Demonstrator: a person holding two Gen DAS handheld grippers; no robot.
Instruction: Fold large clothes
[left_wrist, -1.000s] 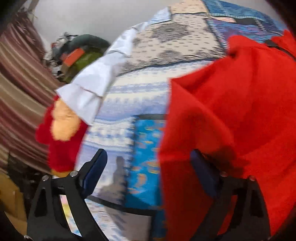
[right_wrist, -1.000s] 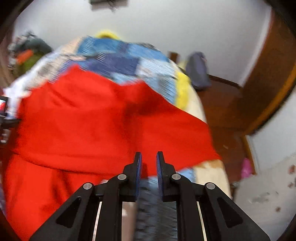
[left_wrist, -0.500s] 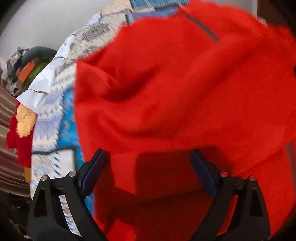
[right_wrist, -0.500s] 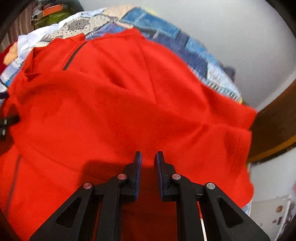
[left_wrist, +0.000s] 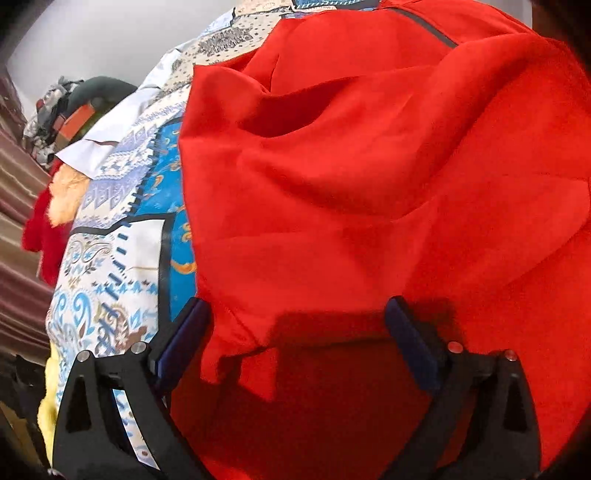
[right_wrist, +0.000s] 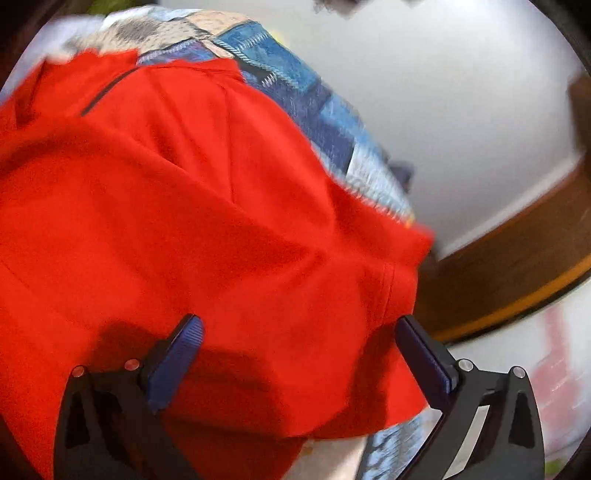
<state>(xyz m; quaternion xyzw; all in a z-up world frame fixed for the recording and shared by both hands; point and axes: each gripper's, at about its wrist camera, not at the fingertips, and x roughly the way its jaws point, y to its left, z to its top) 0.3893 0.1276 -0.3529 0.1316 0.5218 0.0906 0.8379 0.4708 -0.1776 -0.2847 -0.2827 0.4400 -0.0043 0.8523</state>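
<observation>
Red fabric of a large garment is spread in loose folds over a patchwork bedspread, with a dark zip line seen near its far end. In the left wrist view the left gripper is held over the garment's near left edge with its jaws spread wide, having just been opening a little further; a folded flap of the cloth lies between the blue pads but is not pinched by them. In the right wrist view the right gripper is likewise released, its jaws having just been opening from a tight clench, and the garment's near right corner lies slack between the pads without being pressed. At the bedspread's left side a white cloth, a red and cream plush item and a heap of clutter against the wall can be made out. Brown woodwork is seen blurred at the right.
</observation>
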